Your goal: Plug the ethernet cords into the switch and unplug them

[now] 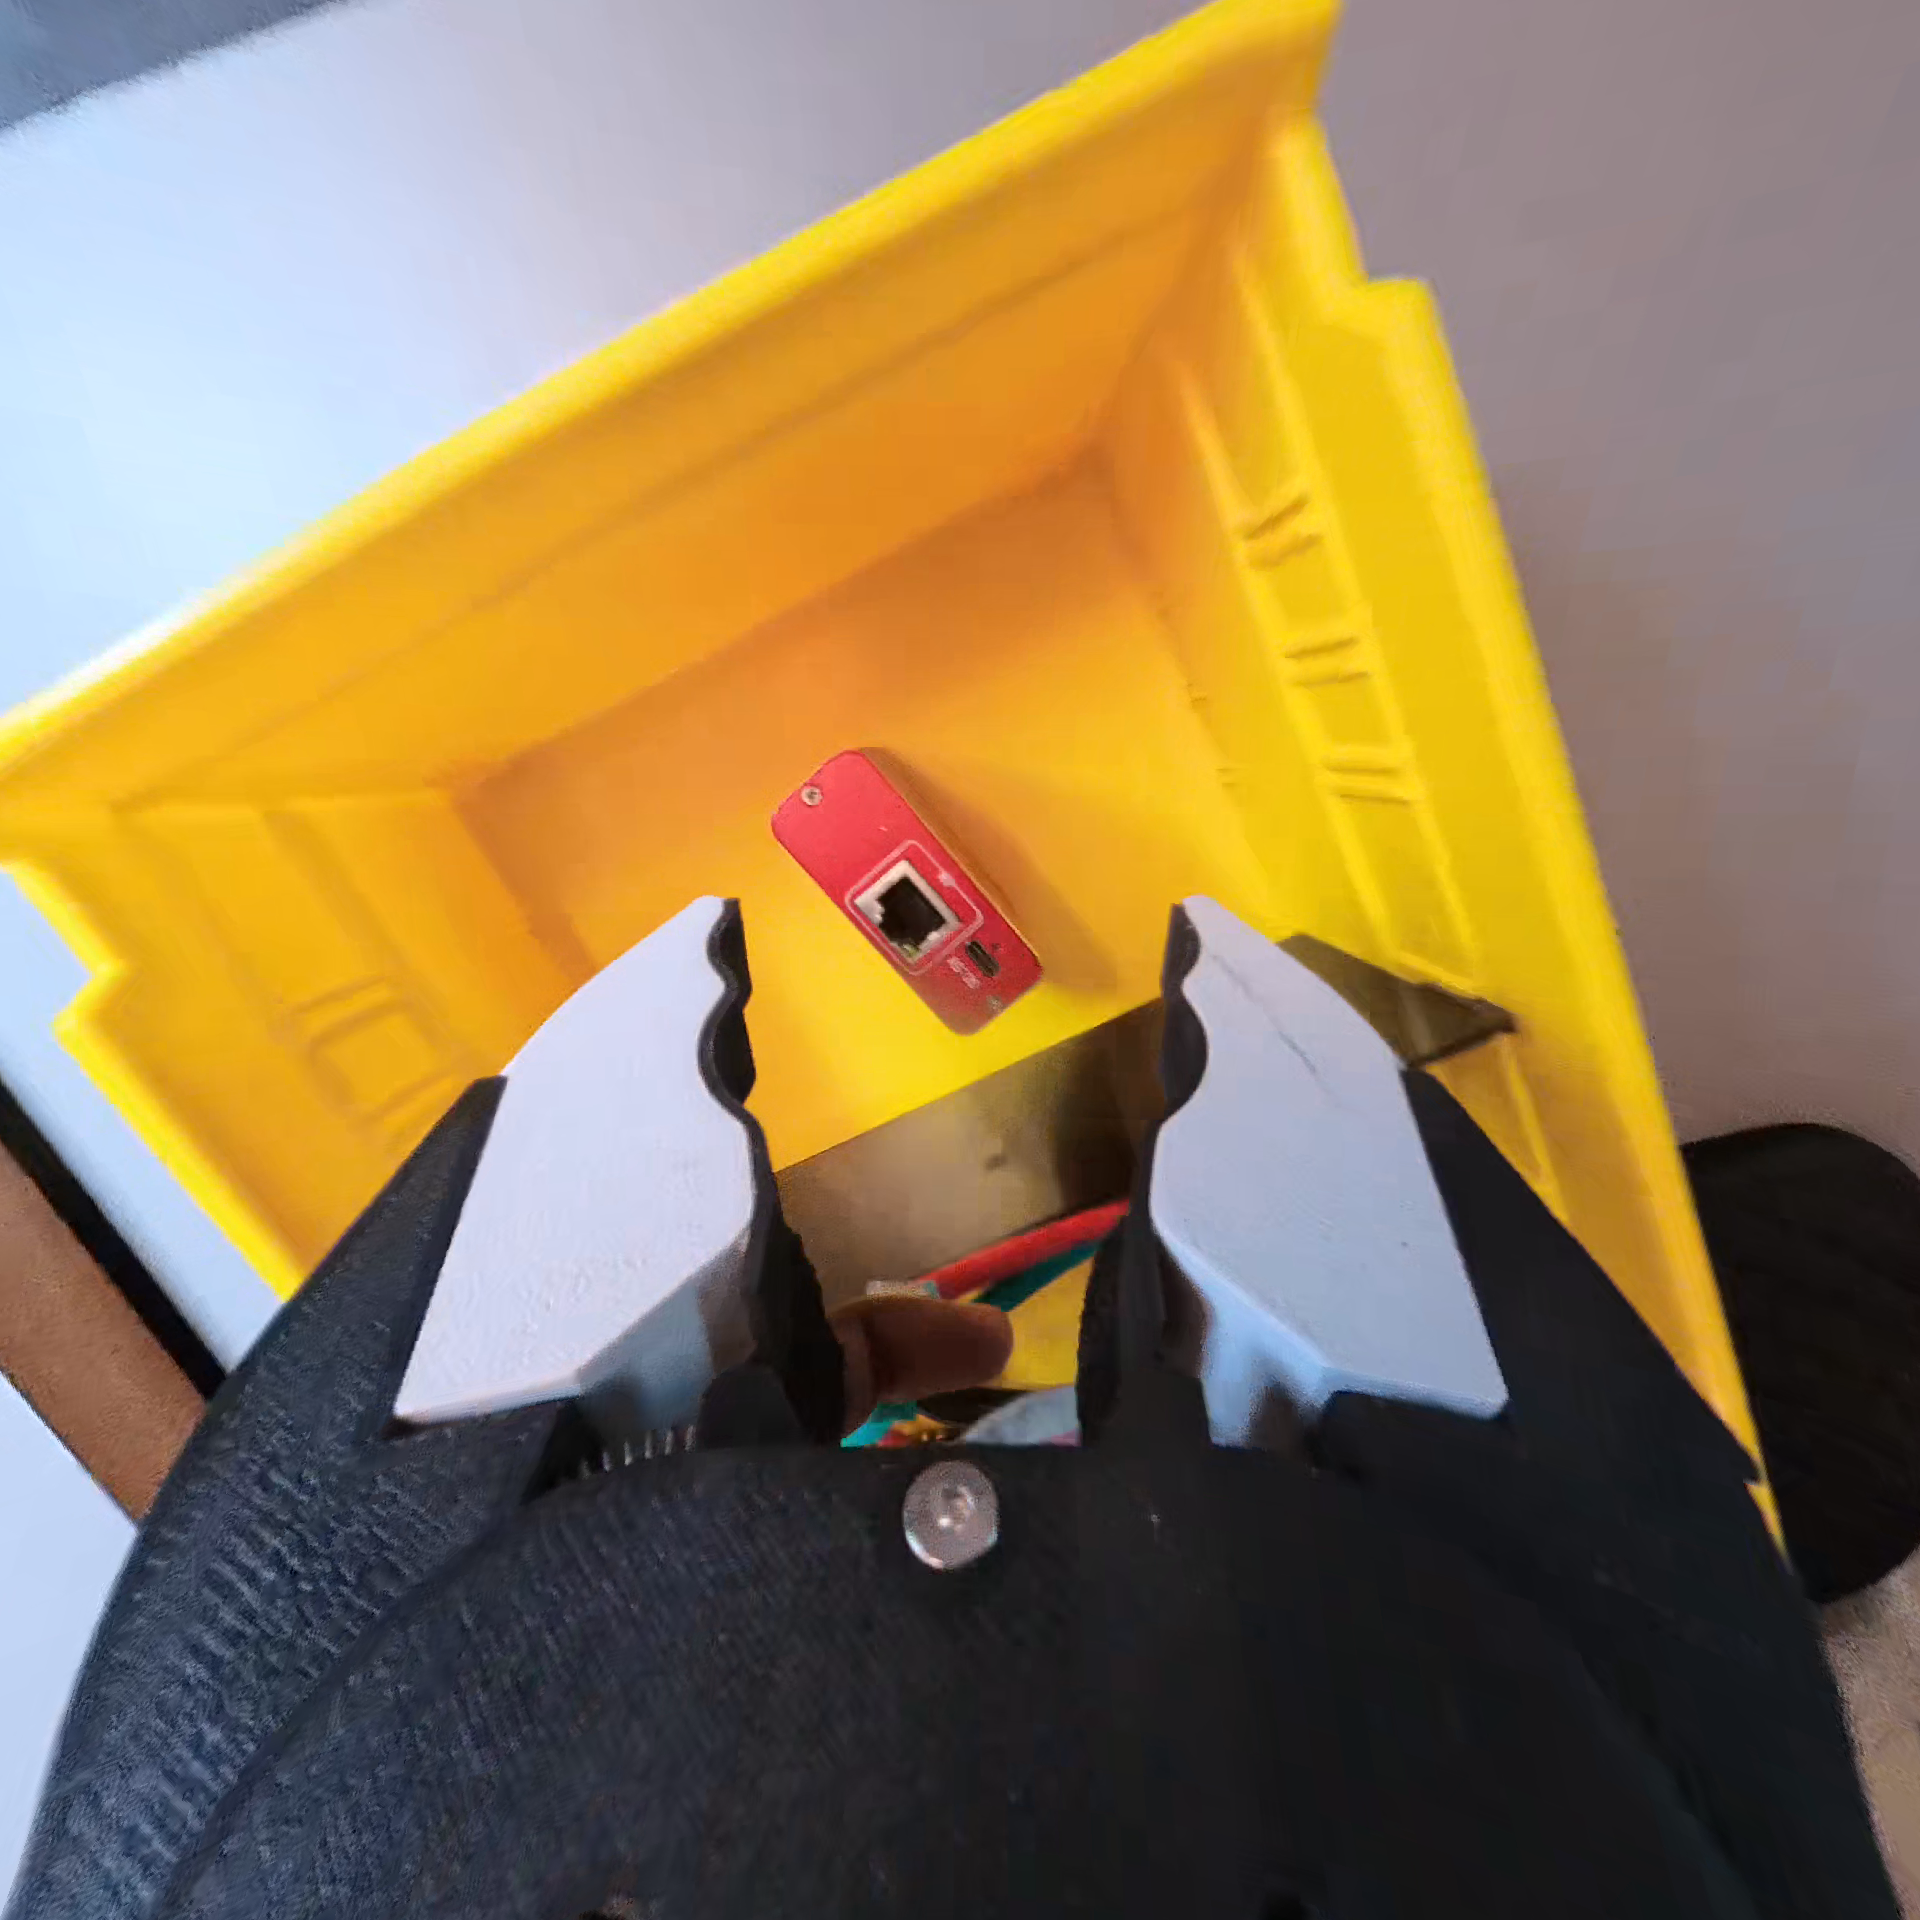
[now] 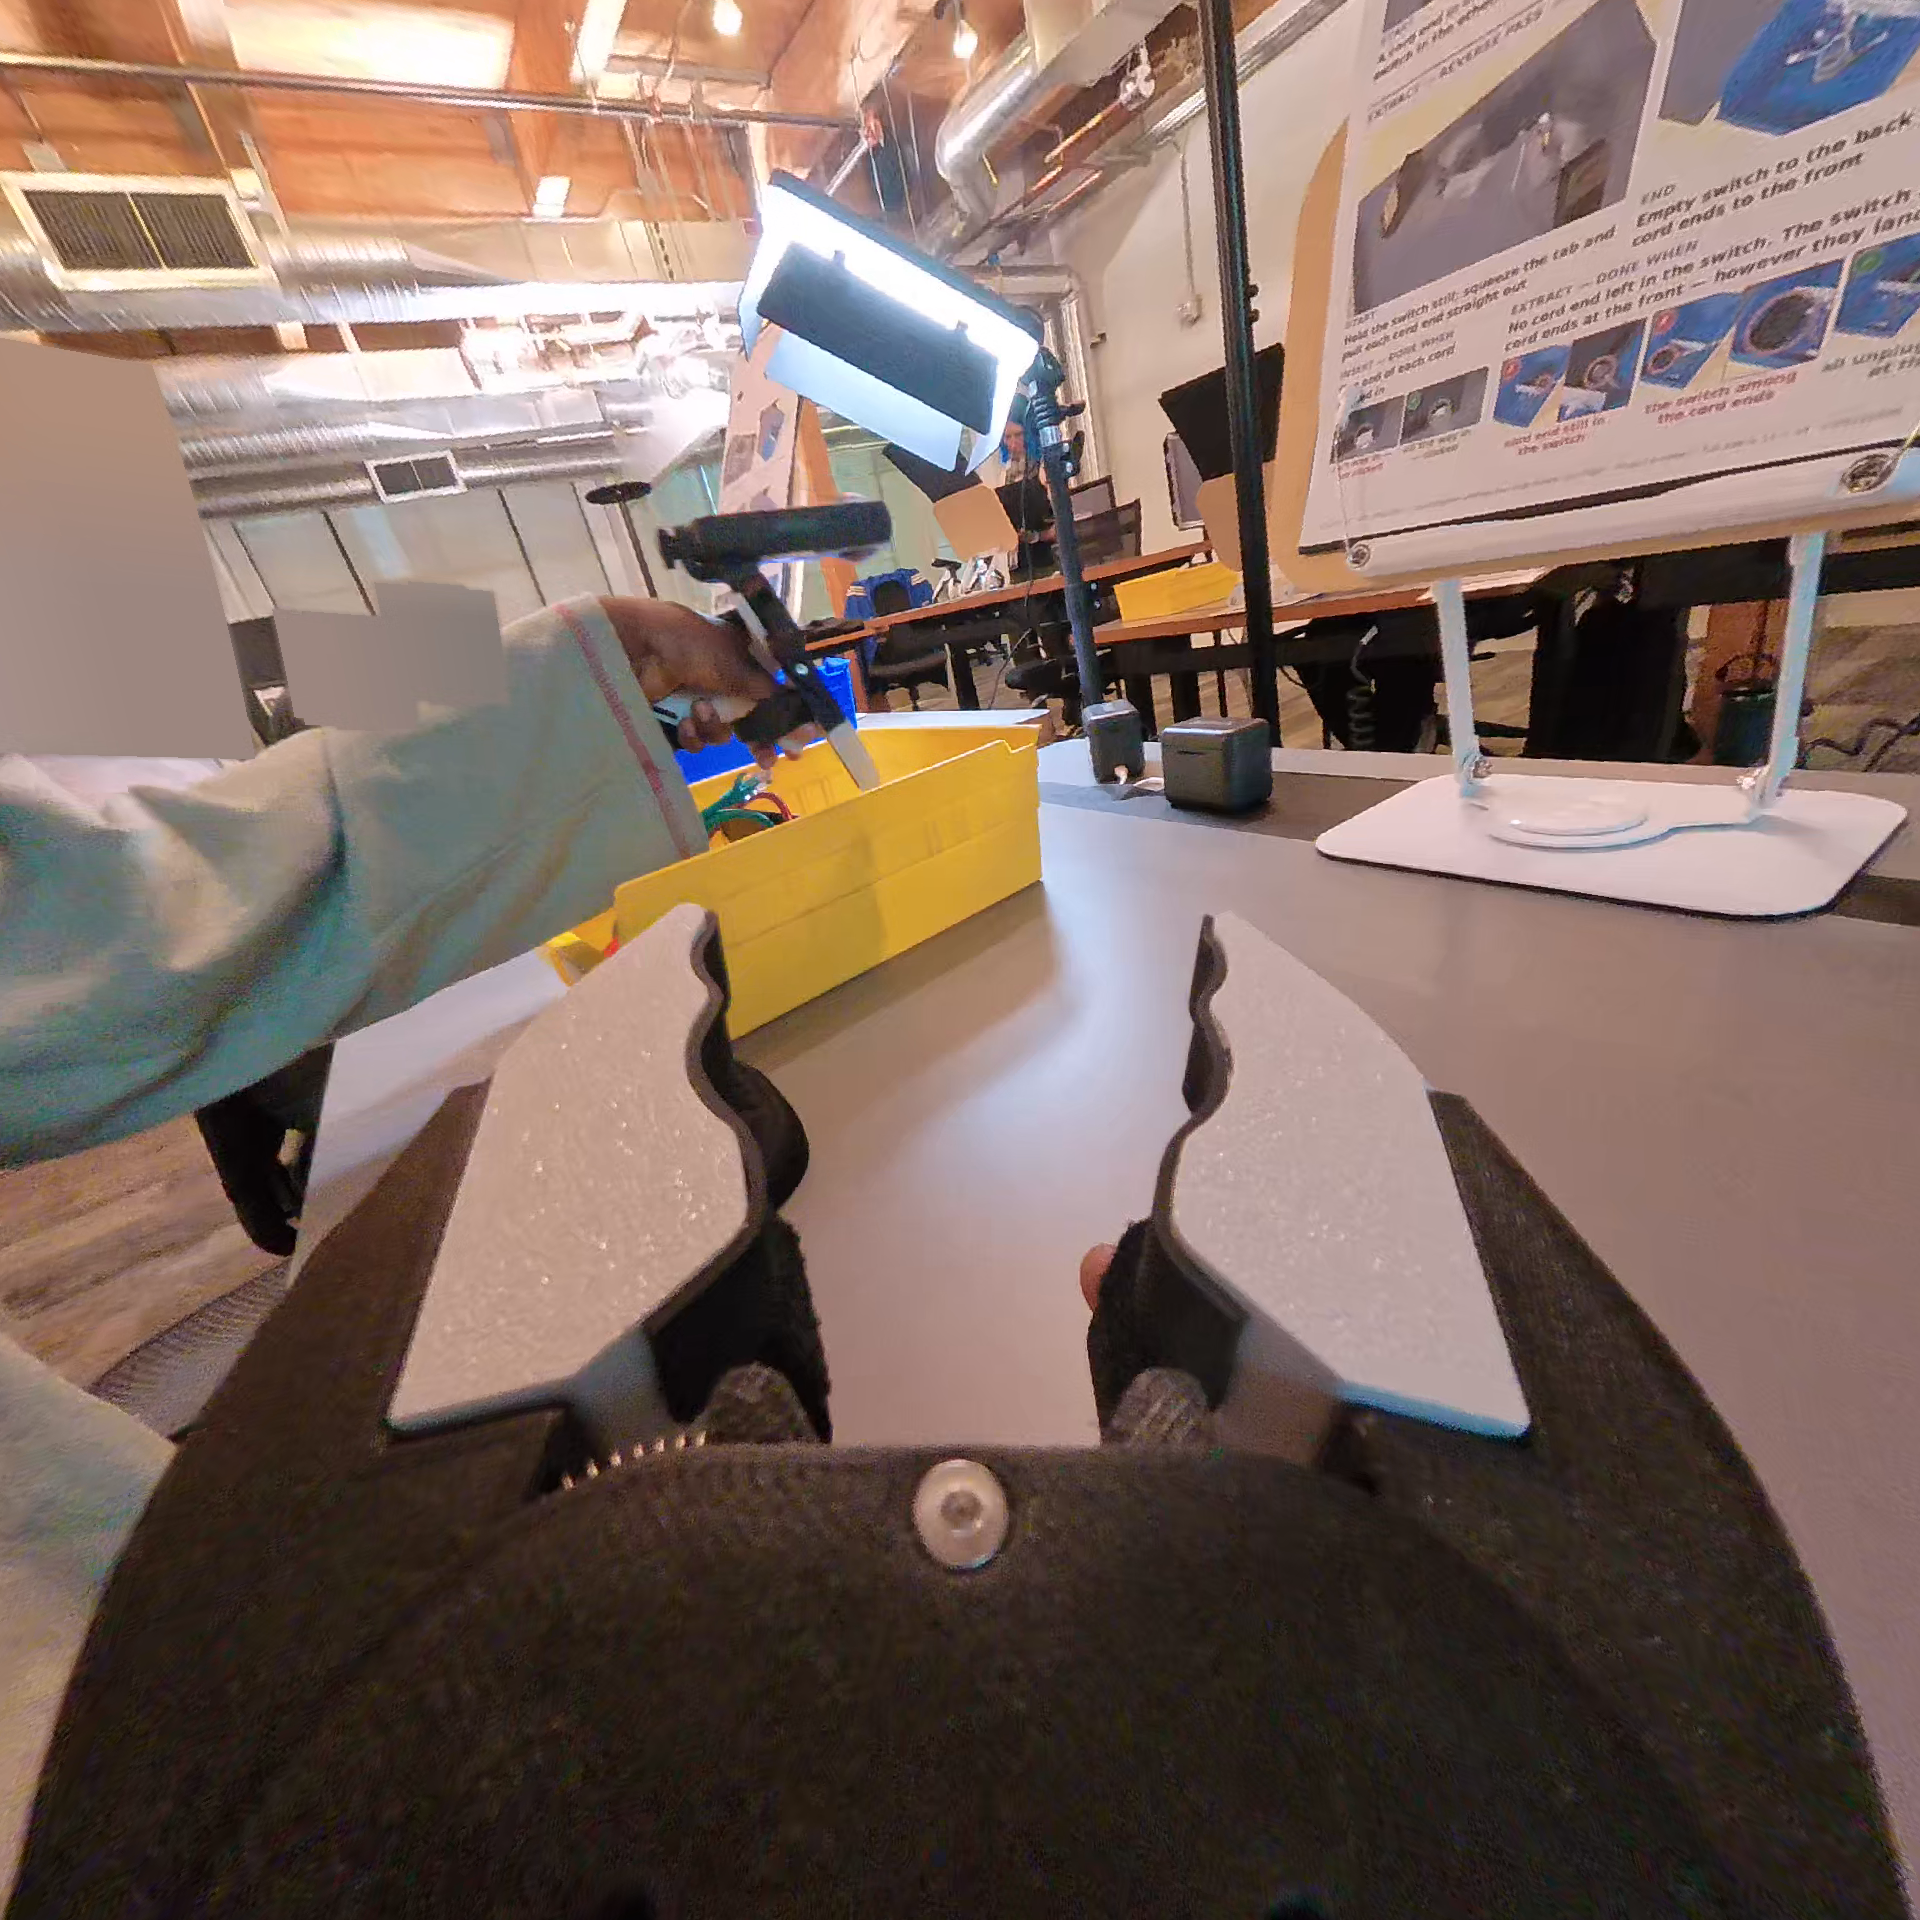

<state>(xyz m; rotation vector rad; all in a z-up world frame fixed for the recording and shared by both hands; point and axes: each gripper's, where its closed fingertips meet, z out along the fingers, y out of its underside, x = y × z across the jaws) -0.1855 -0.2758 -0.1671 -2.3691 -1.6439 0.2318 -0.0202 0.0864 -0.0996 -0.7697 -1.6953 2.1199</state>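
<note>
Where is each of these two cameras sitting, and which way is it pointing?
Left wrist view: sits on the left gripper, looking down into the yellow plastic bin at a small red metal switch; its own open grey fingers show.
Right wrist view: sits on the right gripper, looking level across the grey table into the room; its open fingers, a pale green sleeve and the far-off left gripper show.
Shared: the yellow bin and the coloured cords inside it.
</note>
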